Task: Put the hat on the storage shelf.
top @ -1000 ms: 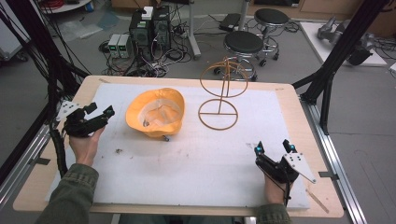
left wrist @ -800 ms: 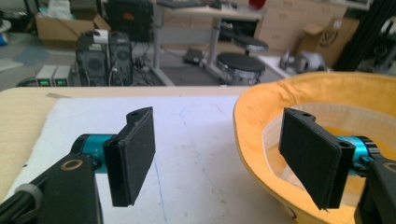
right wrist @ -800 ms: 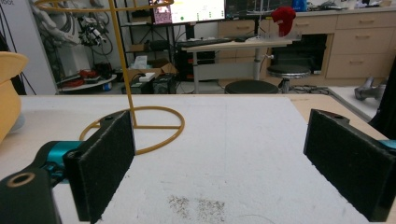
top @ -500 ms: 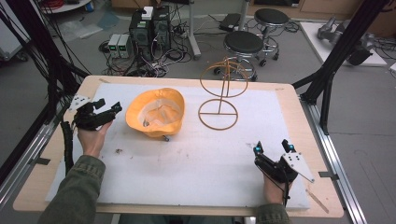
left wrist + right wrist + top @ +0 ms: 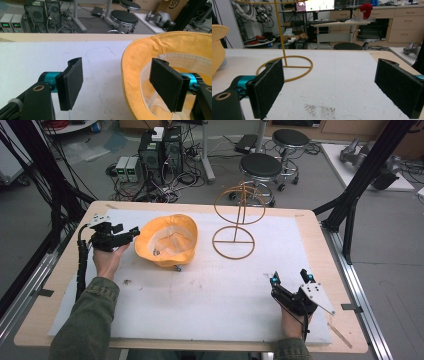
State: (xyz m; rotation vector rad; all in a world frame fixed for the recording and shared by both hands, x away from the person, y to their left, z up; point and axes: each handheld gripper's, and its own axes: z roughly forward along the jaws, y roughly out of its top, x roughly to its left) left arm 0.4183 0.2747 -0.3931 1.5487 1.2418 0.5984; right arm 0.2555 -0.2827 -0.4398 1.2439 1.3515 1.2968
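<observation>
Hat (image 5: 166, 240), yellow, lies crown-down on the table (image 5: 210, 290); left gripper (image 5: 120, 80), jaws apart, straddles its brim; right gripper (image 5: 291, 280) rests, jaws wide apart, near the front edge

The left gripper (image 5: 131, 233) is held sideways at the left rim of the yellow hat (image 5: 165, 240), the left hand (image 5: 107, 257) beneath it and the green-sleeved left forearm (image 5: 87, 320) reaching up from the near edge. Its jaws stand wide apart, one pad outside the hat's brim and the other inside the crown, neither clearly pressing the cloth. The right gripper (image 5: 291, 279) rests well away from the hat, toward the near right, gripped by the right hand (image 5: 292, 320), jaws spread wide with nothing between them.
</observation>
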